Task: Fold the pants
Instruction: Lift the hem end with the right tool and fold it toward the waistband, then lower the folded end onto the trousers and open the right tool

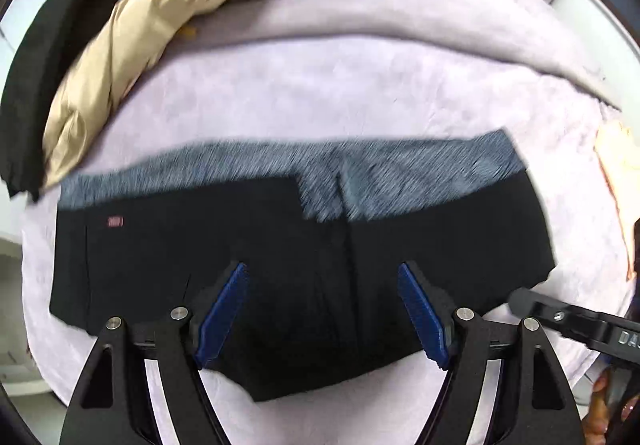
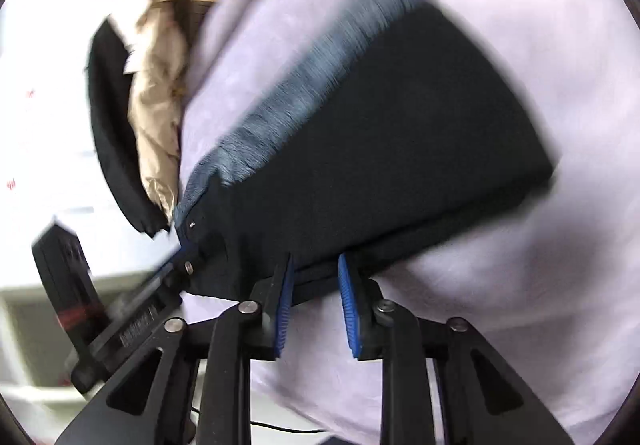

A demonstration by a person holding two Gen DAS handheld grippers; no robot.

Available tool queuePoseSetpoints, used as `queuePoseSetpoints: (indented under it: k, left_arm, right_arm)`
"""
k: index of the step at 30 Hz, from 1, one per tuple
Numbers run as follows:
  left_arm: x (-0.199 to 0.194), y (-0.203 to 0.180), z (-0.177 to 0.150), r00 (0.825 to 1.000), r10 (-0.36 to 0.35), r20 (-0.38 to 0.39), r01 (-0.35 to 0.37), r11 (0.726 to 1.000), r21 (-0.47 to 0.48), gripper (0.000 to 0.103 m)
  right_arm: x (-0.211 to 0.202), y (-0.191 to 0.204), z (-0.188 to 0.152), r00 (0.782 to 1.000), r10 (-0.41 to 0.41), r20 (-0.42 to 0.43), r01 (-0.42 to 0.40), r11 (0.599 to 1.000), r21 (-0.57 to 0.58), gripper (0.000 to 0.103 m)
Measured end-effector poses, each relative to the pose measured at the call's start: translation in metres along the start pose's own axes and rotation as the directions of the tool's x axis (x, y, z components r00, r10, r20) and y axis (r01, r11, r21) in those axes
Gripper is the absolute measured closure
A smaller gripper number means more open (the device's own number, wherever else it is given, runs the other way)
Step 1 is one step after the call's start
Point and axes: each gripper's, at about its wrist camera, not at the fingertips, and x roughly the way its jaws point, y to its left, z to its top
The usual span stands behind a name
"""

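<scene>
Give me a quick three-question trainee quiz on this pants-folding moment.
1. True or false: the left gripper clamps the black pants with grey fleece lining.
2. Which lies beyond the pants: A) beige satin garment B) red towel?
3. What surface is under the pants?

Key: 1 false, its blue-padded fingers stand apart above the cloth; 2 A; 3 the pale lilac fleece blanket.

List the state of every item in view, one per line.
Black pants: folded into a flat stack on the bed, grey lining exposed along the far edge.
Lilac blanket: spread over the bed, under the pants.
Beige garment: crumpled in a heap, unfolded.
Left gripper: fingers wide apart above the pants, holding nothing.
Right gripper: fingers slightly apart at the pants' near edge, gripping nothing.
</scene>
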Motion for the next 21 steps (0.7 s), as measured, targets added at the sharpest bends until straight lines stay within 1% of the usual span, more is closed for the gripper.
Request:
queuePoseSetpoints:
  k: [2, 4, 5, 6, 7, 8, 9, 10, 12, 13, 14, 16, 18, 21]
  left_arm:
    - [0.004, -0.015, 0.008, 1.000, 0.007, 0.003, -0.007, 0.999, 0.031, 0.010]
    - [0.010, -0.023, 0.013, 1.000, 0.016, -0.005, -0.015, 0.998, 0.057, 0.010]
    - [0.020, -0.029, 0.013, 1.000, 0.020, -0.015, -0.019, 0.998, 0.067, 0.010]
    - [0.030, -0.025, 0.015, 0.999, 0.031, -0.025, -0.029, 0.997, 0.072, 0.010]
    - [0.045, -0.022, 0.015, 0.997, 0.052, -0.050, -0.048, 0.996, 0.081, 0.010]
    - [0.055, -0.024, 0.014, 0.995, 0.067, -0.078, -0.059, 0.994, 0.092, 0.010]
    - [0.069, -0.024, 0.009, 0.989, 0.083, -0.123, -0.071, 0.992, 0.102, 0.009]
    - [0.074, -0.020, 0.005, 0.987, 0.071, -0.142, -0.059, 0.994, 0.090, 0.009]
    - [0.074, -0.011, 0.001, 0.987, 0.050, -0.150, -0.042, 0.997, 0.058, 0.006]
    - [0.070, -0.008, 0.000, 0.987, 0.046, -0.156, -0.037, 0.998, 0.057, 0.006]
    - [0.067, -0.006, -0.001, 0.987, 0.048, -0.154, -0.039, 0.997, 0.061, 0.006]
    - [0.056, -0.003, -0.007, 0.987, 0.079, -0.140, -0.067, 0.994, 0.090, 0.006]
    - [0.046, 0.001, -0.014, 0.987, 0.091, -0.133, -0.076, 0.991, 0.113, 0.006]
    - [0.033, 0.014, -0.024, 0.988, 0.073, -0.137, -0.062, 0.995, 0.084, 0.006]
  right_arm:
    - [-0.012, 0.004, 0.012, 0.997, -0.055, 0.055, 0.056, 0.998, -0.023, 0.077]
    - [-0.014, 0.003, 0.026, 0.992, -0.097, 0.076, 0.099, 0.995, -0.021, 0.076]
    - [-0.012, 0.001, 0.033, 0.988, -0.132, 0.083, 0.134, 0.991, -0.019, 0.076]
    - [-0.010, -0.001, 0.037, 0.982, -0.165, 0.087, 0.168, 0.986, -0.018, 0.076]
    - [-0.004, -0.005, 0.040, 0.980, -0.183, 0.079, 0.184, 0.983, -0.012, 0.076]
    - [0.005, -0.009, 0.042, 0.981, -0.188, 0.053, 0.188, 0.982, 0.000, 0.074]
    - [0.017, -0.015, 0.042, 0.982, -0.186, 0.006, 0.186, 0.982, 0.019, 0.072]
    - [0.025, -0.018, 0.040, 0.981, -0.192, -0.017, 0.193, 0.981, 0.031, 0.072]
    - [0.034, -0.022, 0.033, 0.978, -0.205, -0.031, 0.206, 0.978, 0.040, 0.072]
    - [0.033, -0.020, 0.031, 0.977, -0.212, -0.017, 0.212, 0.977, 0.029, 0.072]
    - [0.031, -0.017, 0.029, 0.976, -0.219, -0.010, 0.219, 0.976, 0.014, 0.072]
    - [0.030, -0.012, 0.026, 0.973, -0.230, -0.015, 0.230, 0.973, -0.004, 0.071]
    - [0.029, -0.006, 0.024, 0.971, -0.238, -0.019, 0.238, 0.971, -0.022, 0.068]
    - [0.026, 0.000, 0.020, 0.967, -0.254, -0.022, 0.253, 0.966, -0.047, 0.058]
